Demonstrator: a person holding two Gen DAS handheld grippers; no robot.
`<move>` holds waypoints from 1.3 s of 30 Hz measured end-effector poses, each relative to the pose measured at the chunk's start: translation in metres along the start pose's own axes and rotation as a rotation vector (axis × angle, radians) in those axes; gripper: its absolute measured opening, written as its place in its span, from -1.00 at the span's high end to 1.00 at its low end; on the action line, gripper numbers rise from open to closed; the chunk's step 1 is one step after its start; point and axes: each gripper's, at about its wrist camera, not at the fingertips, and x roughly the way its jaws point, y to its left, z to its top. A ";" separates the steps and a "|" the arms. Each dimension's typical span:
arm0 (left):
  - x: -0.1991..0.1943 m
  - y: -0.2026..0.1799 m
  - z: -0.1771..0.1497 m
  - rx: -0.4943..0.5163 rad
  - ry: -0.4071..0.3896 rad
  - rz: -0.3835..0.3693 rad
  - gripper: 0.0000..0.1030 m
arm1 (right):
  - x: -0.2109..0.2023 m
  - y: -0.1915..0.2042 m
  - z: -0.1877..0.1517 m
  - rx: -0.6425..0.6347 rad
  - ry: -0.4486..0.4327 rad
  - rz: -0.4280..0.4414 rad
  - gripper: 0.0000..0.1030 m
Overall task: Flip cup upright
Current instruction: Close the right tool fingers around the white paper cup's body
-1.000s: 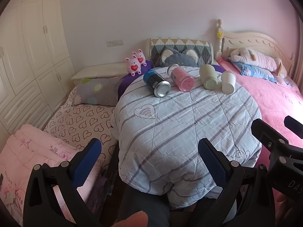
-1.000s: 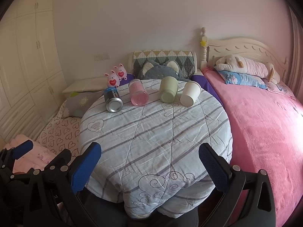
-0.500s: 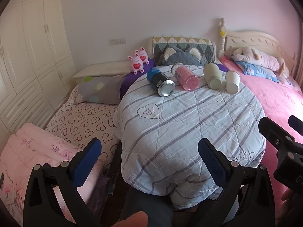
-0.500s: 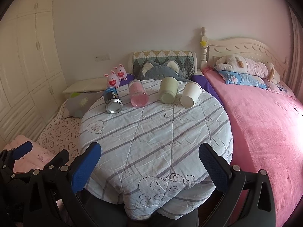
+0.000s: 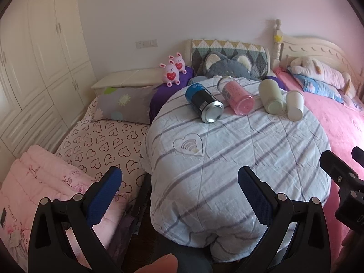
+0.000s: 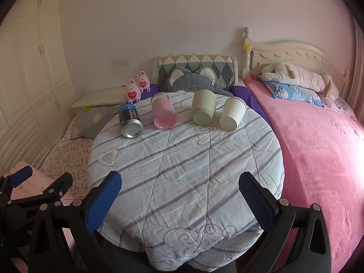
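Nothing grabbed yet: left gripper (image 5: 179, 190) and right gripper (image 6: 179, 193), jaws wide and empty, at the surface's near edge. Next: reach a tipped cup, maybe the white paper cup (image 6: 232, 113), along the far edge.

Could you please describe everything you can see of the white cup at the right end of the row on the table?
The white cup is plain and matte, possibly paper. It tapers toward its flat base, which faces the camera; the rolled rim points toward the headboard. It lies on its side on the striped quilt, last in the row, right of the green cup. Whether the two touch is unclear. Neither gripper is near it.
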 end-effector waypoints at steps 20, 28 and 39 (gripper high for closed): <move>0.144 -0.031 0.084 0.014 0.076 -0.025 -1.00 | 0.180 -0.112 0.099 0.184 0.129 -0.241 -1.00; 0.176 -0.043 0.091 0.025 0.109 -0.040 -1.00 | 0.232 -0.124 0.107 0.201 0.198 -0.253 -1.00; 0.198 -0.054 0.096 0.035 0.133 -0.032 -1.00 | 0.264 -0.132 0.103 0.224 0.258 -0.230 -0.63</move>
